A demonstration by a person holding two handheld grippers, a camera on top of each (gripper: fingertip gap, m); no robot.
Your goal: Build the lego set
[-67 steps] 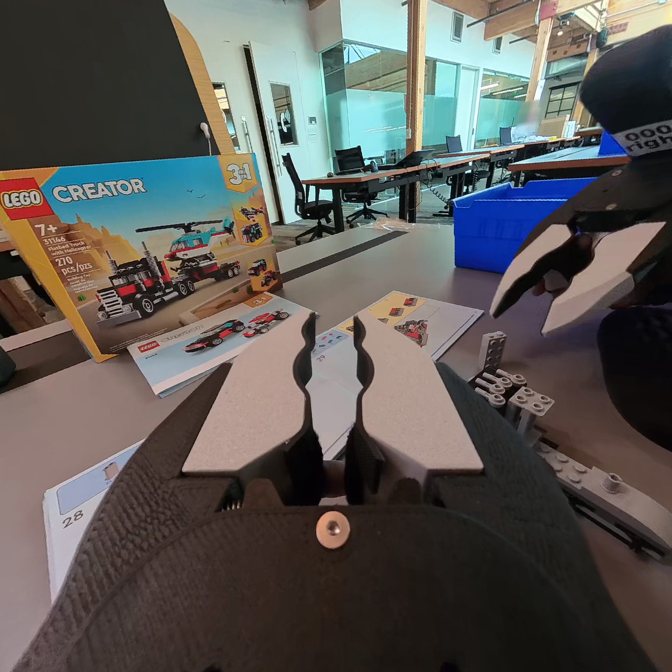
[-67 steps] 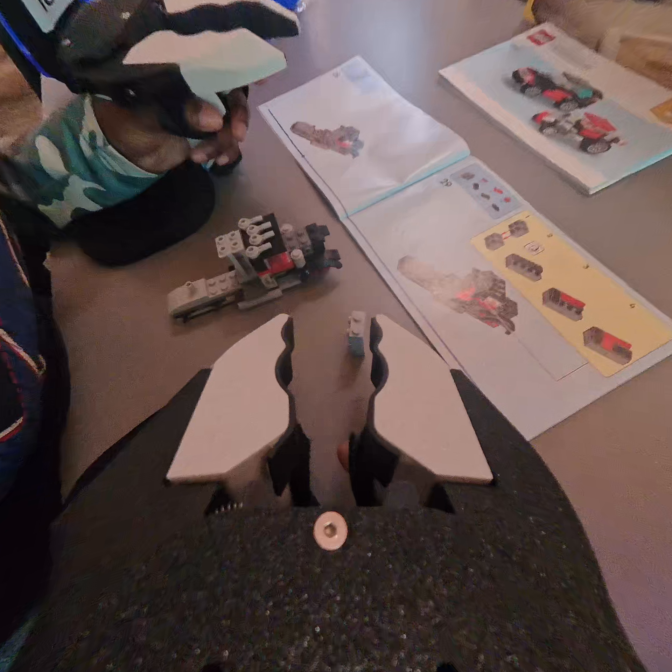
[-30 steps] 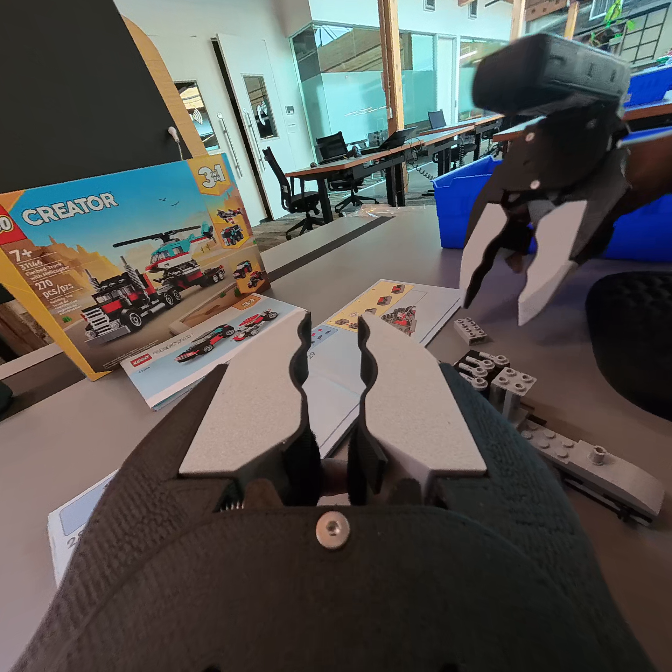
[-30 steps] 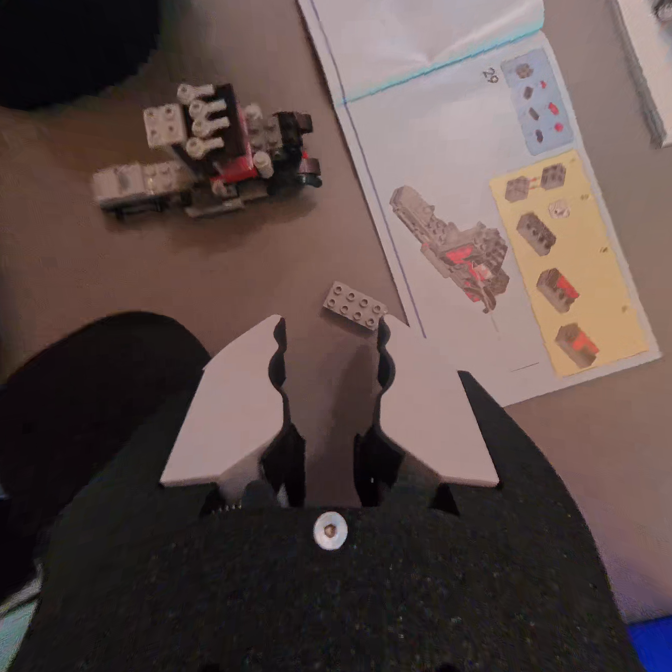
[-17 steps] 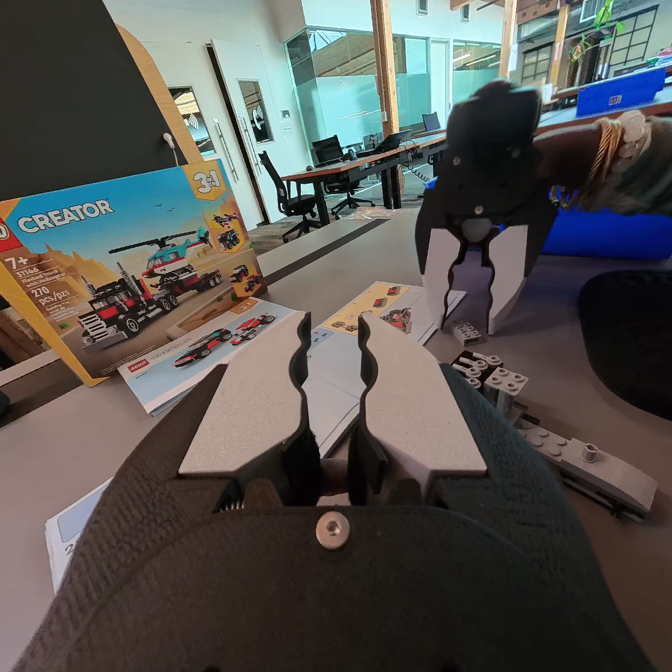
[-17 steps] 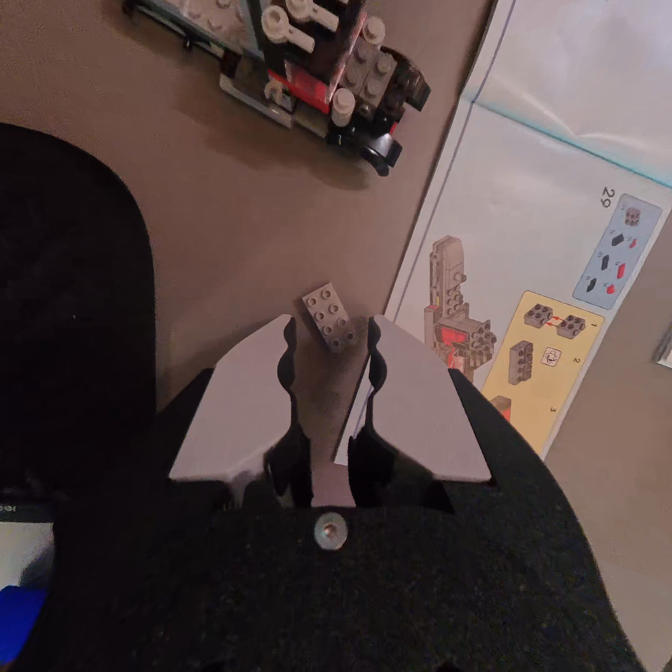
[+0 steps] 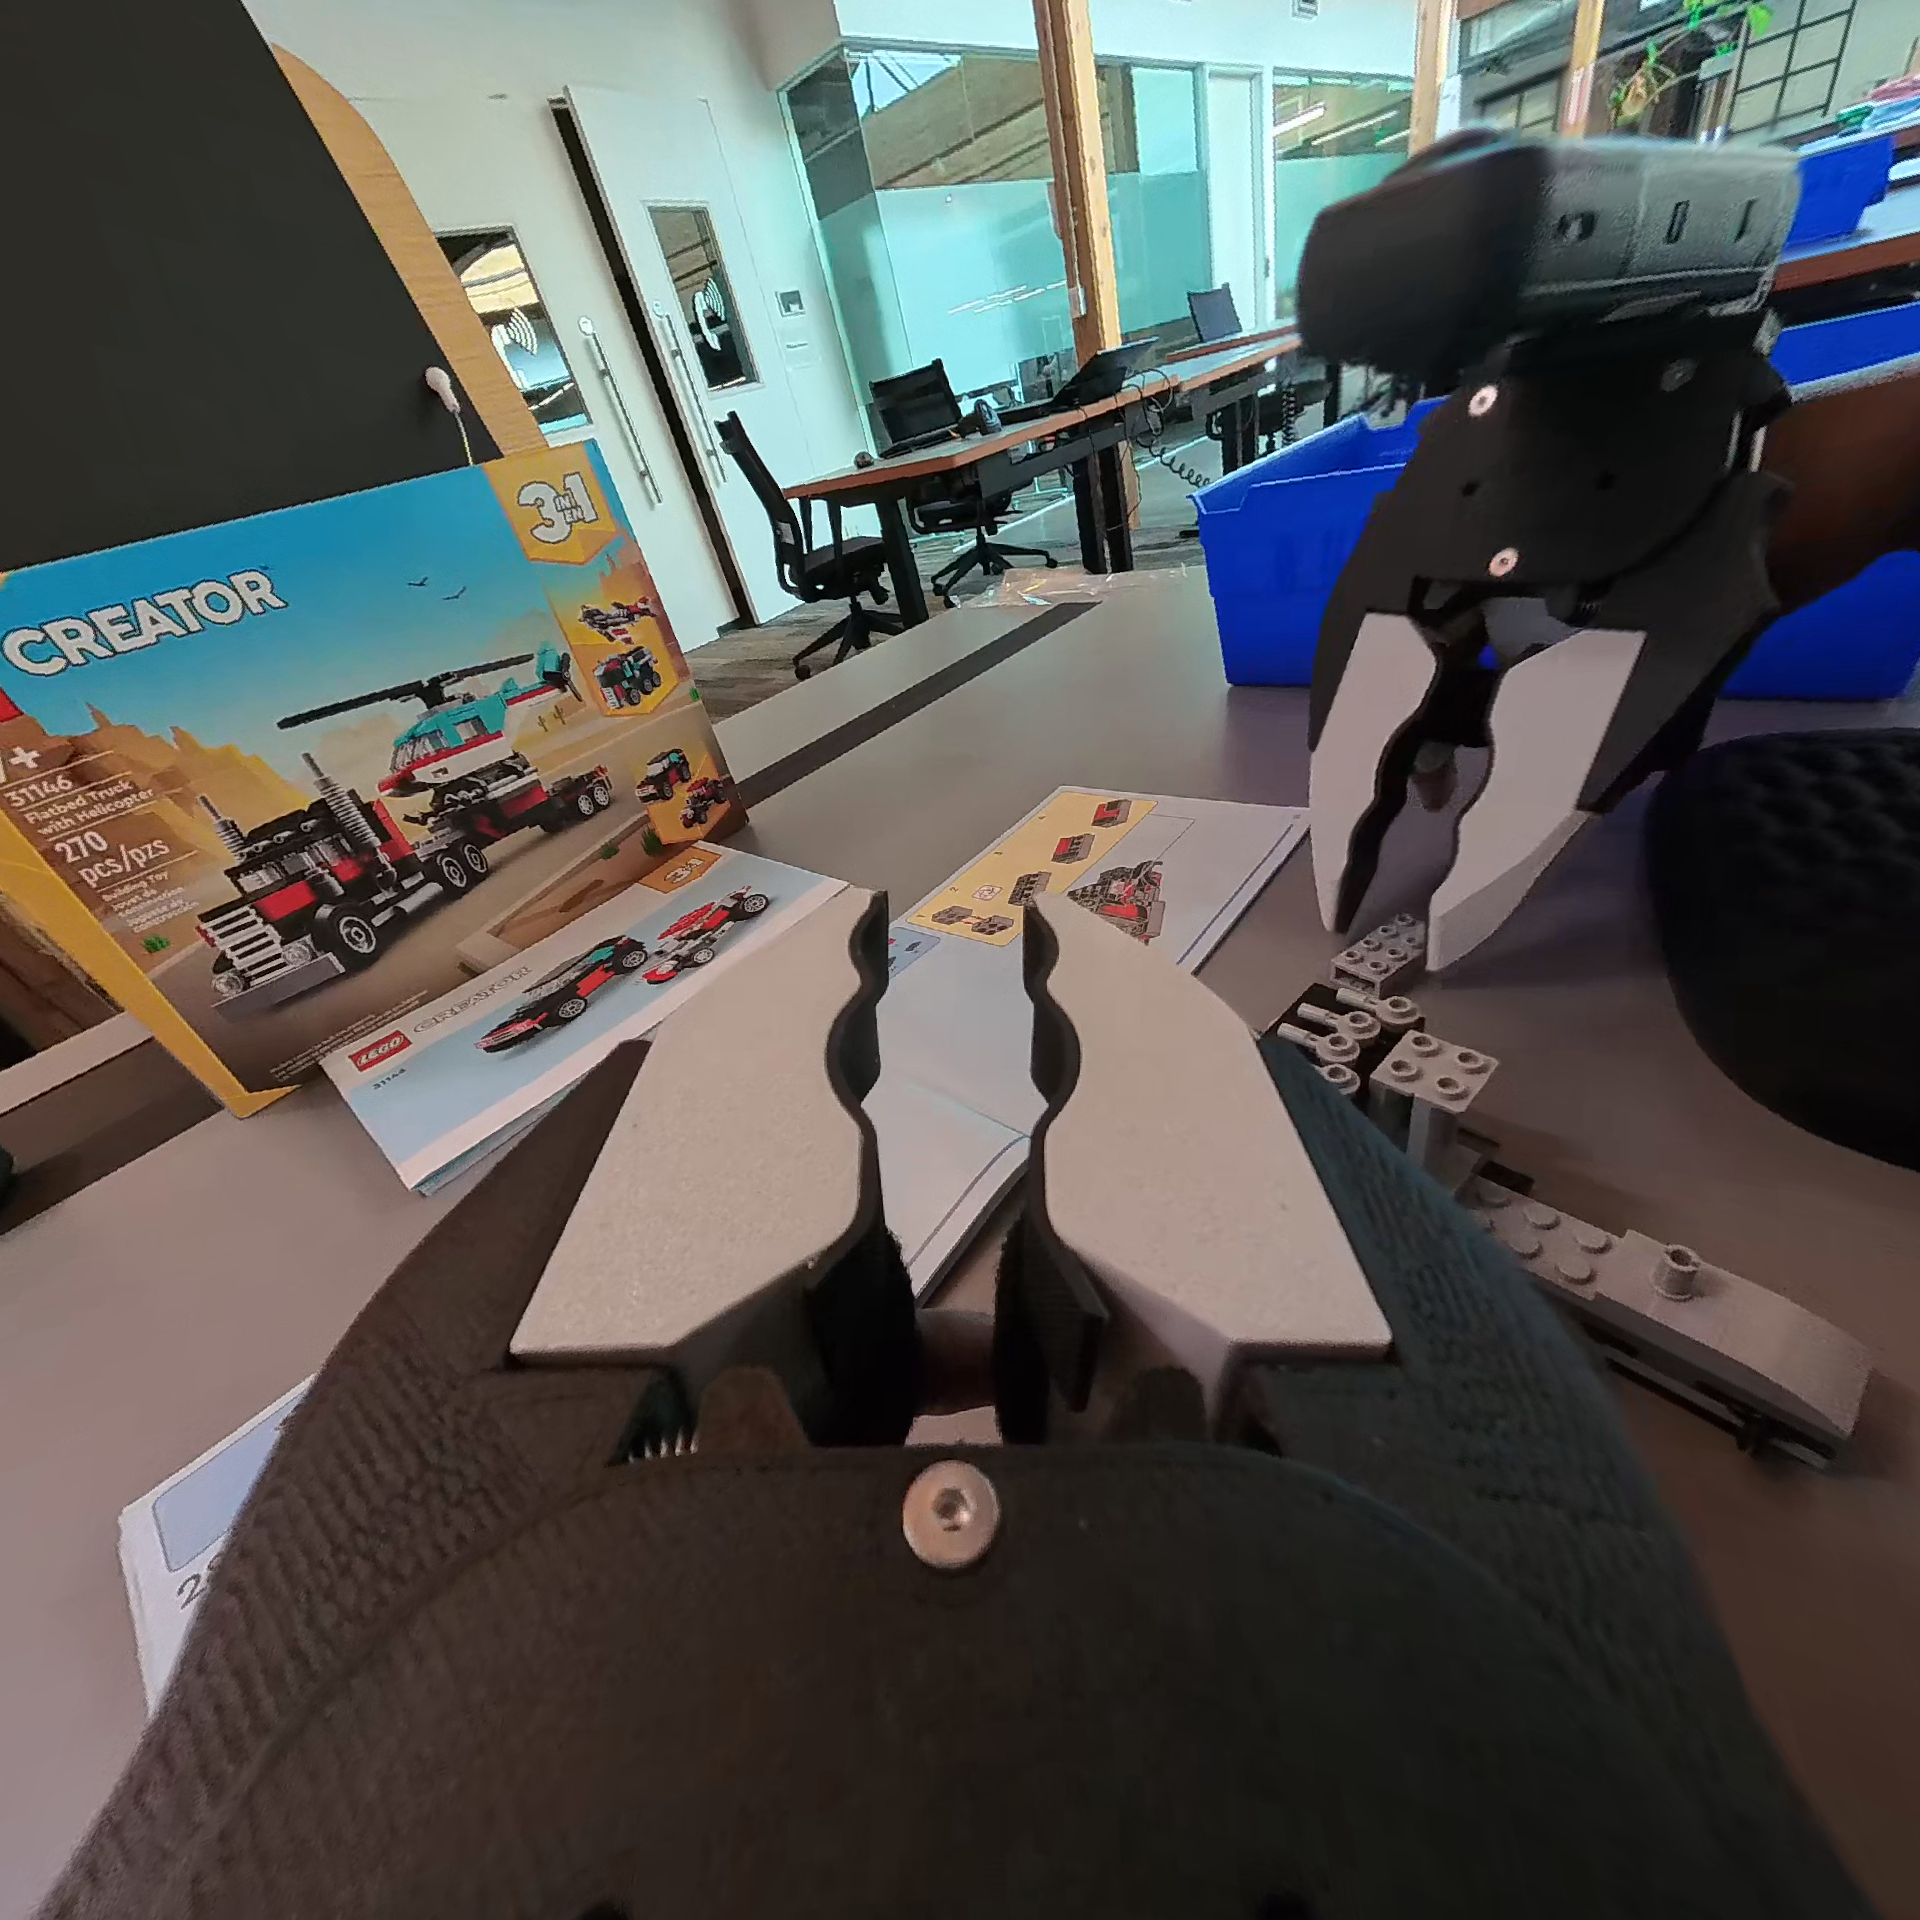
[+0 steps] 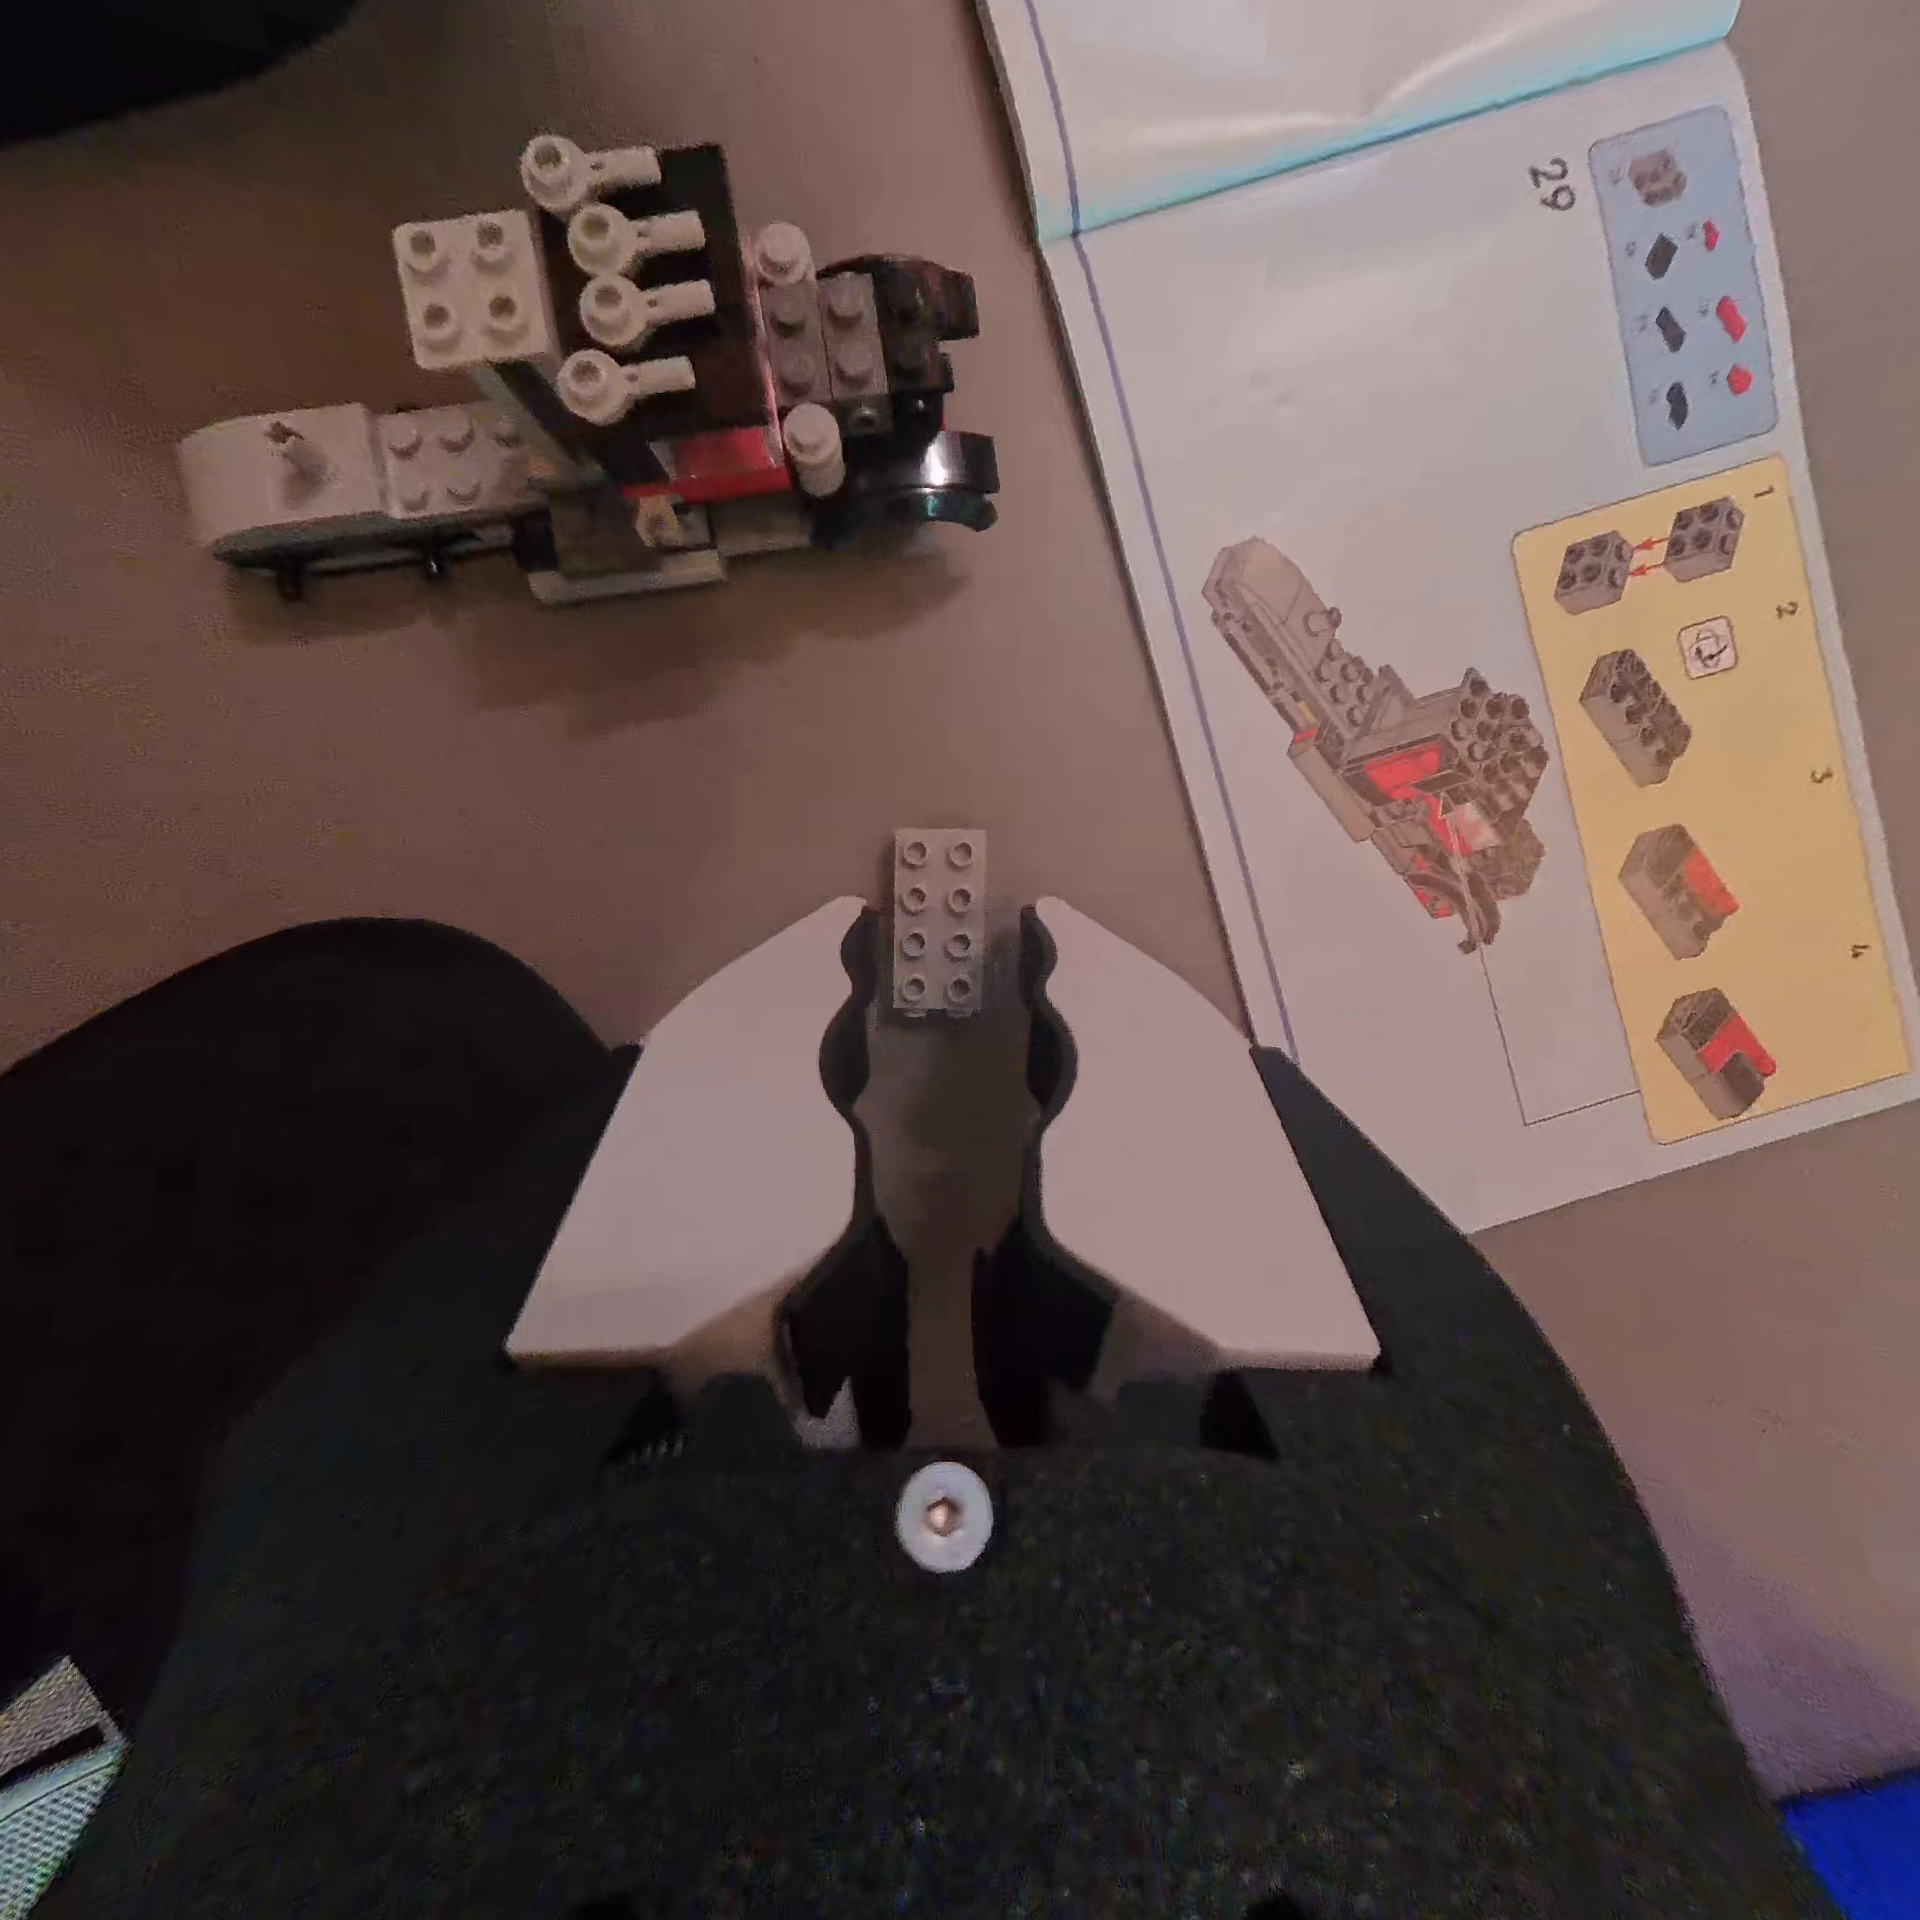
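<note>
Grey brick [image 8: 940, 925] flat on table, between spread right fingers [image 8: 1132, 1122]; left fingers [image 7: 727, 1153] narrow, empty.

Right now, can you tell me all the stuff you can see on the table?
Loose brick: one, grey, eight studs, on the table between the right gripper's fingers.
Half-built truck: one, grey, black and red, beyond the brick.
Open instruction booklet: one, pale blue with a yellow panel, right of the truck.
Closed booklet: one, light blue, before the box.
Set box: one, blue and yellow, standing upright.
Bin: one, blue, far side.
Table: one, grey.
Left gripper: open, empty.
Right gripper: open, around the brick.
</note>
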